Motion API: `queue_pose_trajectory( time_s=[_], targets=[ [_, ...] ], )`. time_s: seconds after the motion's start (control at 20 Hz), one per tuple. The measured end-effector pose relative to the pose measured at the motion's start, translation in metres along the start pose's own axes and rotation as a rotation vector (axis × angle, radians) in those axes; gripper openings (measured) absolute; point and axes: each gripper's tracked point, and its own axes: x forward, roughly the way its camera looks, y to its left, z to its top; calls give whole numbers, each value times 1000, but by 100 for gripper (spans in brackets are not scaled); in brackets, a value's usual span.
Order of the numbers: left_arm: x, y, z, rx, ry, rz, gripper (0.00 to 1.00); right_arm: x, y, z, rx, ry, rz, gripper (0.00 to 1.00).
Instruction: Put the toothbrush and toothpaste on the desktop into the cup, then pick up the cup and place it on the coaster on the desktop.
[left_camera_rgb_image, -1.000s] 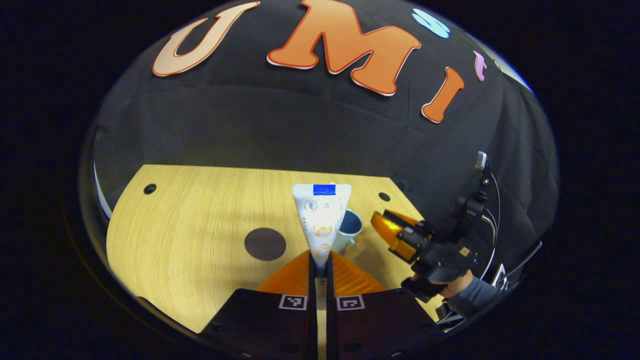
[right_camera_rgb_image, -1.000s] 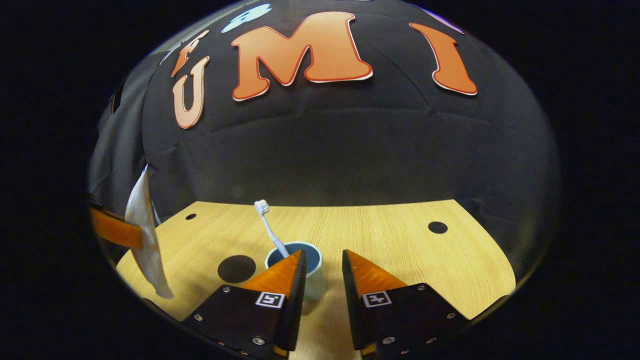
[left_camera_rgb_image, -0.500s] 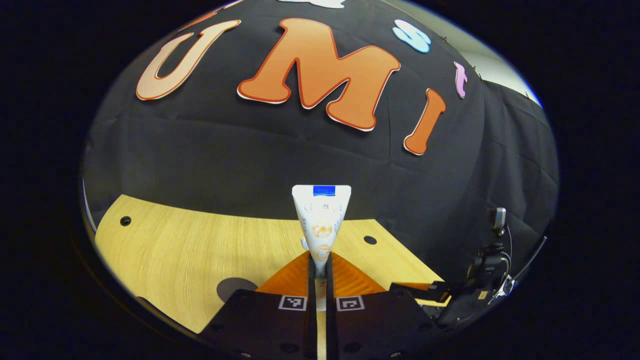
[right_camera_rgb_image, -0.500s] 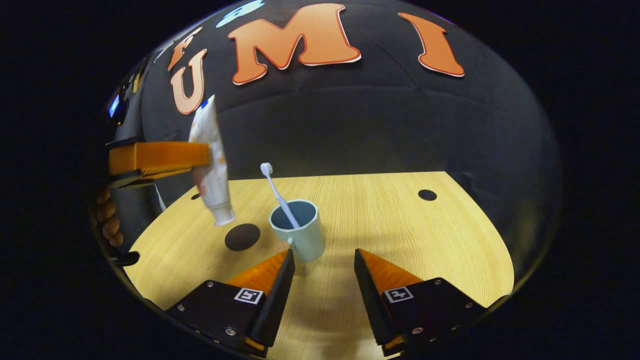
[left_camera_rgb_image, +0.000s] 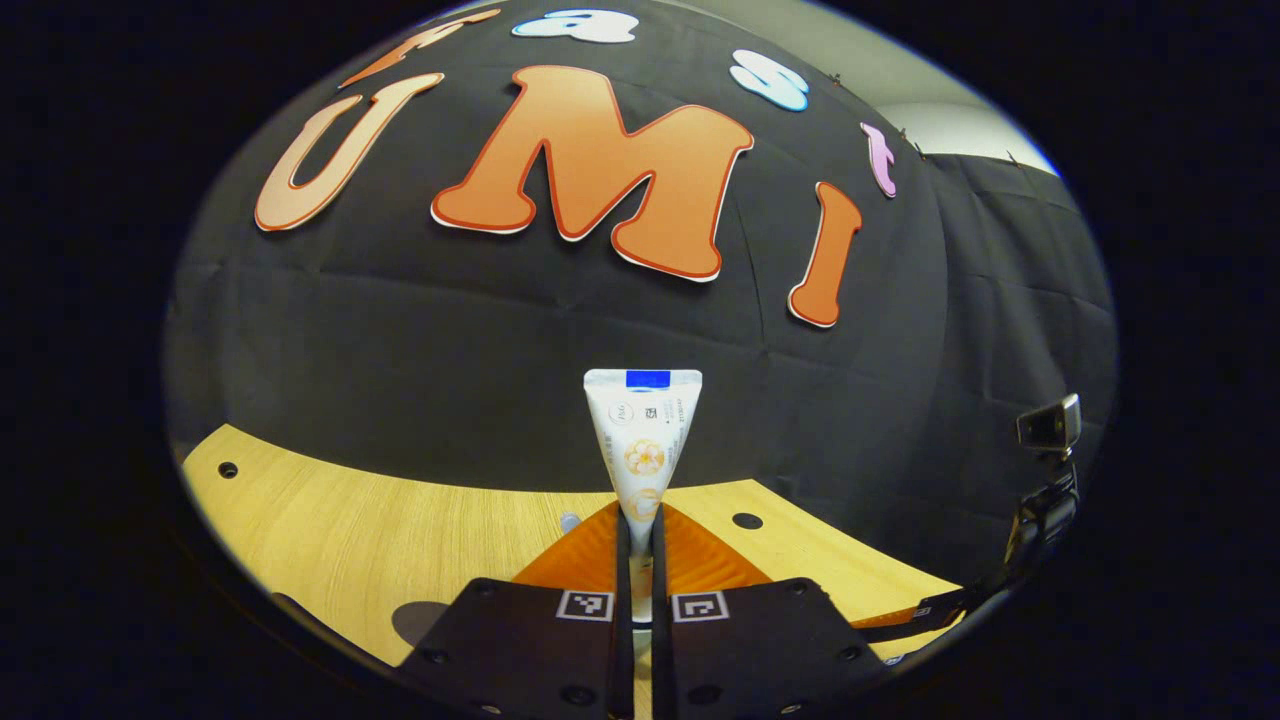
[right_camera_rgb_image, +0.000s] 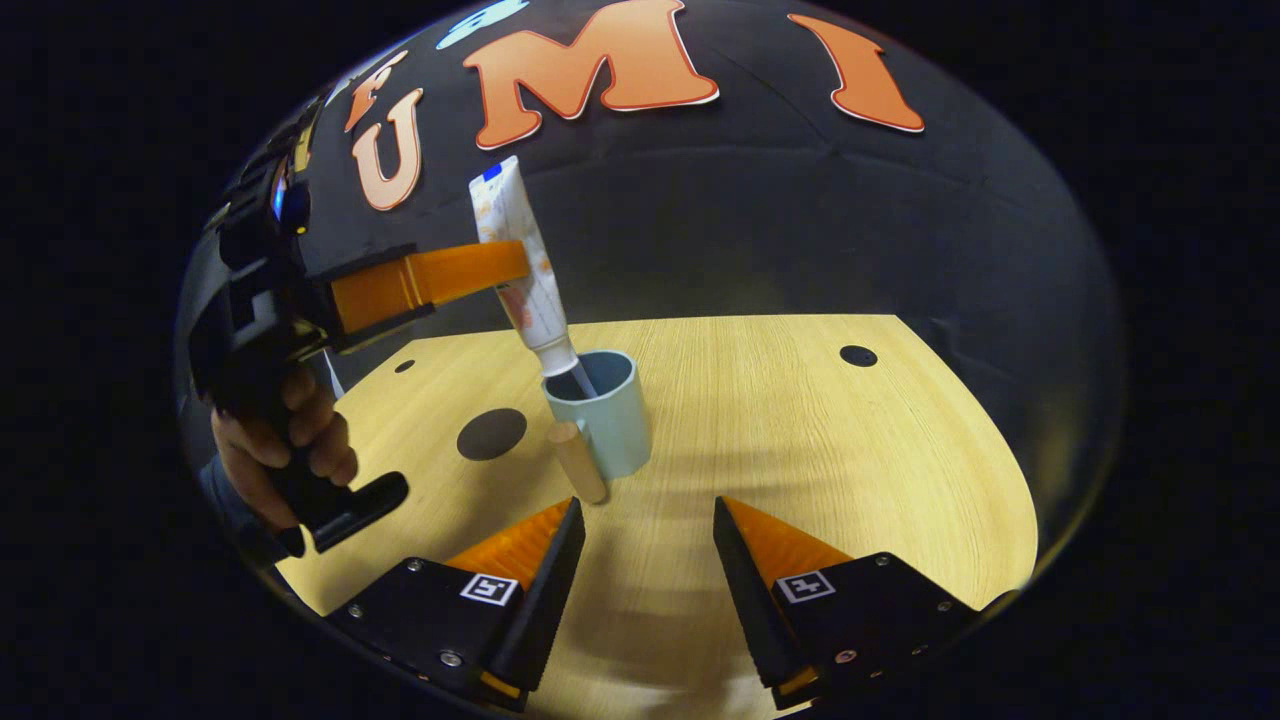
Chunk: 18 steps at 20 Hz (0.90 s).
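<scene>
Wood-grain desktop with a few small dark holes in it, black cloth wall behind, that's the whole setup. My left gripper is pinching the toothpaste tight between both fingers, crimped end up, and in the right gripper view you can see the tube tilted with its cap end right at the mouth of the cup, just over the rim or barely inside, can't tell which. That same view catches my left hand wrapped around the left gripper's handle off to the side. The cup sits upright on the desktop with its wooden handle sticking out toward me. The toothbrush is already in there, only a bit of its stem showing at the rim beside the cap. The dark round coaster lies flat just left of the cup, not touching it. My right gripper hangs back near the cup with its fingers spread wide, holding nothing.
</scene>
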Motion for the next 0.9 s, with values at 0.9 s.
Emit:
queue_pose_trajectory(
  time_s=[0.9],
  targets=[
    [8,10,-65,93,43,83,7,3,-17,7,37,-46,32,79]
  ],
)
